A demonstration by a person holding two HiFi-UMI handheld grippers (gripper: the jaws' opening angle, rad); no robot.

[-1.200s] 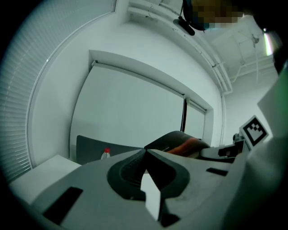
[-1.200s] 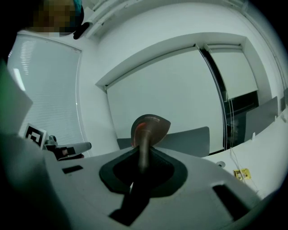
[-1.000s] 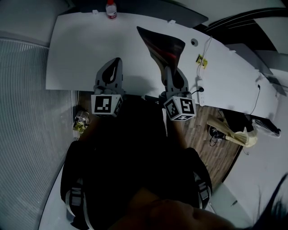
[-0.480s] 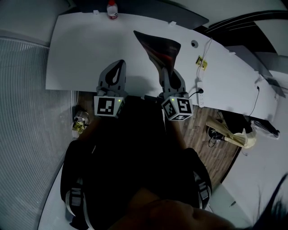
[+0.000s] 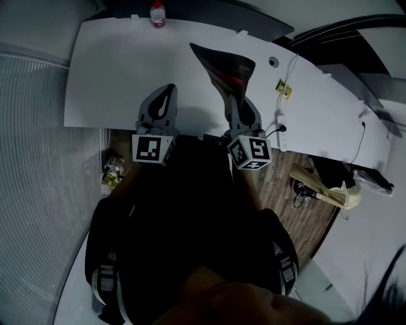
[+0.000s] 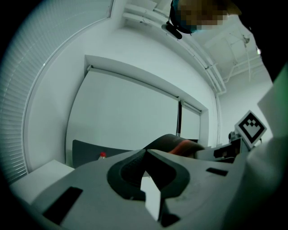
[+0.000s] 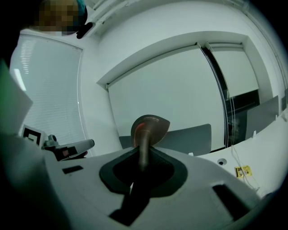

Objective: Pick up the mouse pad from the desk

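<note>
The mouse pad point(image 5: 223, 66), dark with a red patch, is off the white desk point(image 5: 114, 70) and stands up edge-on, bent. My right gripper point(image 5: 236, 103) is shut on its lower edge. In the right gripper view the mouse pad point(image 7: 148, 128) rises from between the jaws of the right gripper point(image 7: 143, 161) as a thin curved sheet. My left gripper point(image 5: 166, 90) hovers over the desk to the left of the pad, shut with nothing in it. In the left gripper view the left gripper point(image 6: 145, 152) has its jaws touching, and the mouse pad point(image 6: 174, 143) shows beyond them to the right.
A red-capped bottle point(image 5: 157, 13) stands at the desk's far edge in front of a grey partition point(image 5: 222, 13). A cable hole point(image 5: 273, 60), a yellow tag point(image 5: 283, 87) and a white power strip point(image 5: 283, 130) lie on the desk's right part. Wooden floor with clutter point(image 5: 317, 187) lies beyond.
</note>
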